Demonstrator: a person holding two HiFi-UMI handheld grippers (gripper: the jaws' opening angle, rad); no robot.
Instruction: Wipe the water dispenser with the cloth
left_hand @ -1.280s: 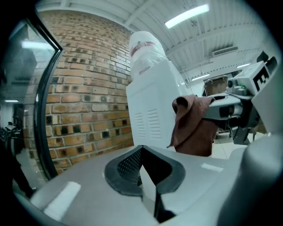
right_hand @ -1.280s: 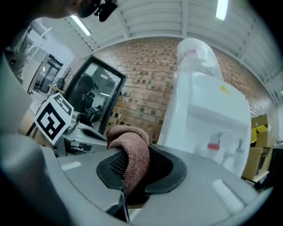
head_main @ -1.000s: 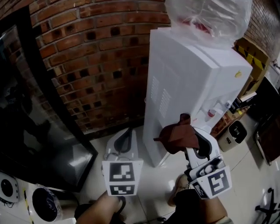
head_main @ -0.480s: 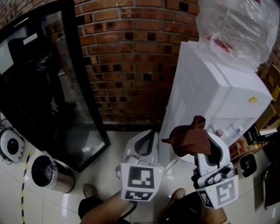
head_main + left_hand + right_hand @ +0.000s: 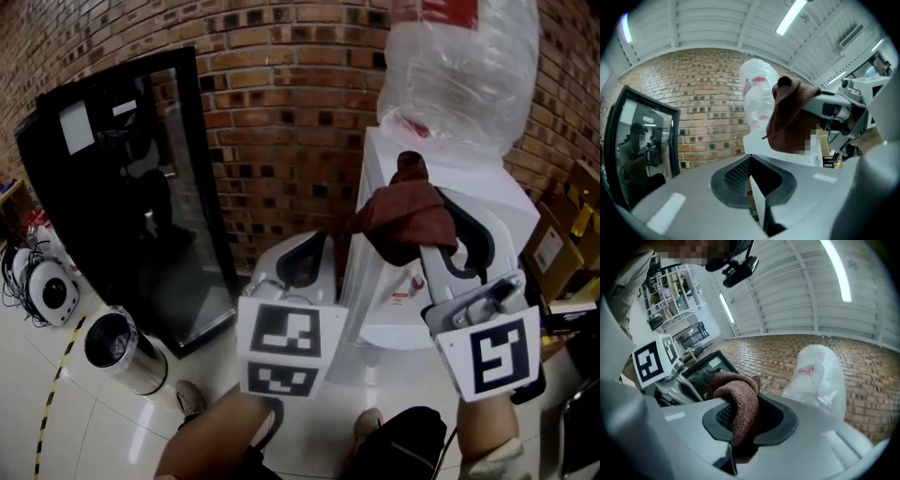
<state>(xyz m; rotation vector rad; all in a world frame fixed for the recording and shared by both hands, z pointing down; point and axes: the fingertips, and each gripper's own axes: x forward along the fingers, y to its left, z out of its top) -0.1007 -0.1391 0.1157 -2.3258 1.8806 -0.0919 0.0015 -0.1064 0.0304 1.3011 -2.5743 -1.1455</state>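
Observation:
The white water dispenser [image 5: 487, 202] stands against the brick wall, with a plastic-wrapped bottle [image 5: 459, 66] on top. My right gripper [image 5: 429, 208] is shut on a brown cloth [image 5: 401, 217], which is bunched and draped over its jaws, held up in front of the dispenser's upper part. In the right gripper view the cloth [image 5: 738, 401] hangs between the pads of that gripper [image 5: 740, 420], and the wrapped bottle [image 5: 818, 378] lies ahead. My left gripper [image 5: 317, 251] is beside it on the left, jaws together and holding nothing [image 5: 751, 173]. The cloth [image 5: 792, 117] also shows in the left gripper view.
A tall black glass-door cabinet [image 5: 131, 178] stands left of the dispenser against the brick wall [image 5: 281, 94]. A steel bin [image 5: 117, 352] and round white devices [image 5: 47, 292] sit on the glossy floor at left. Cardboard boxes [image 5: 555, 248] stand at right.
Both grippers have risen, the cloth going from the dispenser's lower body up to its top. The head view has tilted upward.

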